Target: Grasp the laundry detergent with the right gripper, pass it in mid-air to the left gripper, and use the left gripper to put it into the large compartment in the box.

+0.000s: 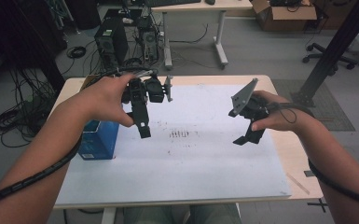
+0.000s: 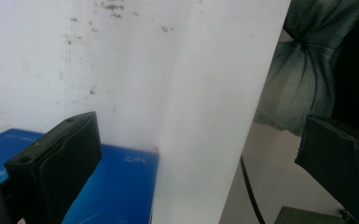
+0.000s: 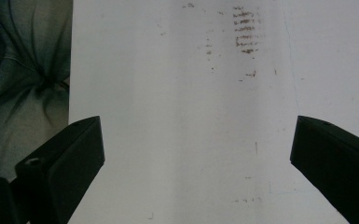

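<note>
White sheet wide, bare; blue box at edge

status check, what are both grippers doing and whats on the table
Left gripper open, empty, above the white sheet. Right gripper open, empty. Blue box at sheet's left edge. Nothing between.

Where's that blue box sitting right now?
In the high view the blue box sits at the left edge of the white sheet, under the person's left forearm, just below the left gripper.
</note>
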Available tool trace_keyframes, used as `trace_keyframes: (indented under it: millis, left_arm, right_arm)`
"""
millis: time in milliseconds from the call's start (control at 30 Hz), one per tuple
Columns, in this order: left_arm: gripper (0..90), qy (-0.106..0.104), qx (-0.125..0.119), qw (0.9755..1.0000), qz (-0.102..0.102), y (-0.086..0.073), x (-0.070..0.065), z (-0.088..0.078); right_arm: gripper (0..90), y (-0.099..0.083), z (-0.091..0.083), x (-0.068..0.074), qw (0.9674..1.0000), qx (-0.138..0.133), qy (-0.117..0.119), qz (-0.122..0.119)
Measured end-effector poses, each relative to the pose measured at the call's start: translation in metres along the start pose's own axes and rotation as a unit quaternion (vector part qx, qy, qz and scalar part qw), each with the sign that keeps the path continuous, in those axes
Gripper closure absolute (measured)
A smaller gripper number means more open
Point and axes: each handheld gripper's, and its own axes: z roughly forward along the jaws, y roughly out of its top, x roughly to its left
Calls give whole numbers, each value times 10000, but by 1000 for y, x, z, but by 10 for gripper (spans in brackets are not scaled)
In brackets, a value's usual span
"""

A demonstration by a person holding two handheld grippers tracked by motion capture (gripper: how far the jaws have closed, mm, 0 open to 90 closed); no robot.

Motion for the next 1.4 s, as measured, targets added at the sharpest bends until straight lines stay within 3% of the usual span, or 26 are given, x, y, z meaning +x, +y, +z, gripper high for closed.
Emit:
trace_keyframes:
  millis: [100,200,300,967,1400]
  left_arm:
    - [2,27,96,9999,61,1,3,4]
    - [2,-36,-17,9995,314,1,6,6]
    - [2,-90,-150,9989,424,3,9,9]
    - [2,-174,-212,9976,628,26,18,10]
    - [2,-207,-225,9978,594,22,18,13]
  right_arm:
    - [27,3,0,0,9999,123,10,-33]
    - [27,5,1,0,9996,262,60,-13]
    - [28,6,3,-1,9993,374,92,-34]
    - [30,0,7,-9,9988,457,147,24]
    - [30,4,9,-9,9988,468,161,8]
